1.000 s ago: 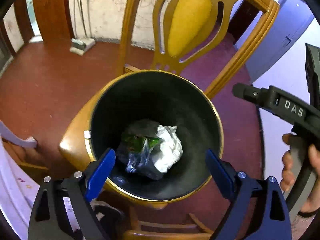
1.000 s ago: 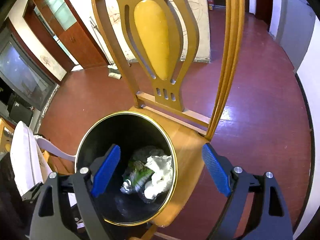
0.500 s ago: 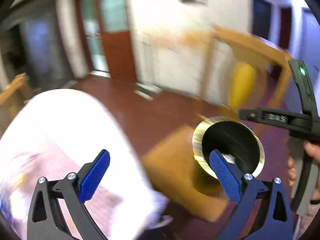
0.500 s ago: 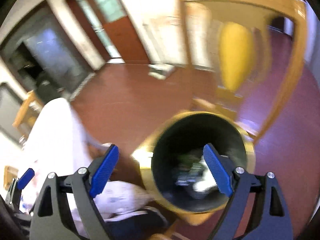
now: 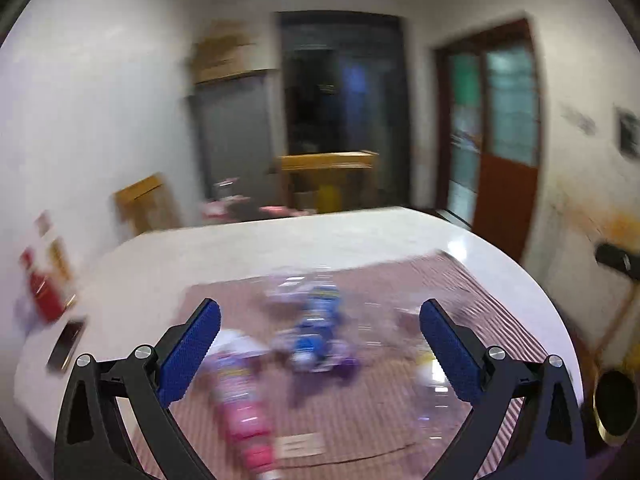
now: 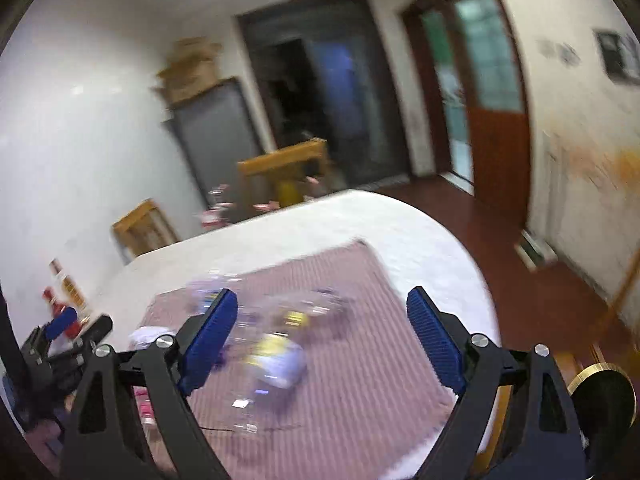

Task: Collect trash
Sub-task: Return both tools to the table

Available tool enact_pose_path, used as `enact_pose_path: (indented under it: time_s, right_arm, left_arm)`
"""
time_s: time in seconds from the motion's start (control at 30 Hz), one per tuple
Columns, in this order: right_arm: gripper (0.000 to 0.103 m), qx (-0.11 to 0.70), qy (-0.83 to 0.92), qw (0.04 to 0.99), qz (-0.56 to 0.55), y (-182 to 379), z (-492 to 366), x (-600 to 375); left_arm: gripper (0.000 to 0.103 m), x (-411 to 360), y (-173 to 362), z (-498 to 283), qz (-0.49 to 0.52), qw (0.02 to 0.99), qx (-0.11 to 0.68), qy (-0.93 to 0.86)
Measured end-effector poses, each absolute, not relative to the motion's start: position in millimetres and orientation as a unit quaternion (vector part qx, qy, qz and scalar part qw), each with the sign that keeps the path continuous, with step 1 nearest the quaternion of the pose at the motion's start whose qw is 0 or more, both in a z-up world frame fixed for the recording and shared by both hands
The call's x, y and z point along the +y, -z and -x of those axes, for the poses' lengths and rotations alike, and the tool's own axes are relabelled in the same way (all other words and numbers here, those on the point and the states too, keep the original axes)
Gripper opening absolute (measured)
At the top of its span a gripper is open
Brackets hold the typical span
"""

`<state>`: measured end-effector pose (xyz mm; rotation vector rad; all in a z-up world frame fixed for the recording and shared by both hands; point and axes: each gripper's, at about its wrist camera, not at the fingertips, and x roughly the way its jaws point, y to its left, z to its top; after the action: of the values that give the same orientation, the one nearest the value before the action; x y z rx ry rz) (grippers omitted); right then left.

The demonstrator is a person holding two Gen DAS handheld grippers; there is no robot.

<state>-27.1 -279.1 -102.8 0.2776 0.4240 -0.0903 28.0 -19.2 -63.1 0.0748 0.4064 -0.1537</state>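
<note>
Both views are motion-blurred. My left gripper [image 5: 320, 348] is open and empty above a striped mat [image 5: 480, 300] on a white table [image 5: 280, 240]. On the mat lie a pink wrapper or bottle [image 5: 240, 400], a blue and purple wrapper [image 5: 318, 340] and a clear plastic bottle [image 5: 436, 396]. My right gripper [image 6: 322, 340] is open and empty above the same mat [image 6: 360, 380], over a yellow and white wrapper [image 6: 276, 360] and clear plastic [image 6: 304, 304]. The black gold-rimmed bin shows at the far right in both views [image 5: 614, 406] [image 6: 604, 396].
A red and white bottle [image 5: 44, 292] and a dark phone [image 5: 66, 344] sit at the table's left edge. Wooden chairs [image 5: 328, 168] stand behind the table. A doorway and a red-brown door [image 5: 500, 184] are at the back. My left gripper shows at the left of the right wrist view [image 6: 60, 344].
Both grippers have swung left, away from the bin on the chair, and now face the table with the trash on the mat. Both stay open and empty.
</note>
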Motion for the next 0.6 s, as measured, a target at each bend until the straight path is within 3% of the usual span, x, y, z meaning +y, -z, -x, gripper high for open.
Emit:
enact_pose_path:
  time_s: [0.27, 0.6]
  right_arm:
    - [0.087, 0.223, -0.007, 0.97, -0.099, 91, 8, -224]
    - [0.087, 0.249, -0.002, 0.965, -0.084, 100, -13, -213]
  left_arm:
    - [0.097, 56, 67, -36, 0.028, 0.975, 0.219, 0.019]
    - [0.097, 59, 91, -49, 0.027, 0.969, 0.242, 0.035]
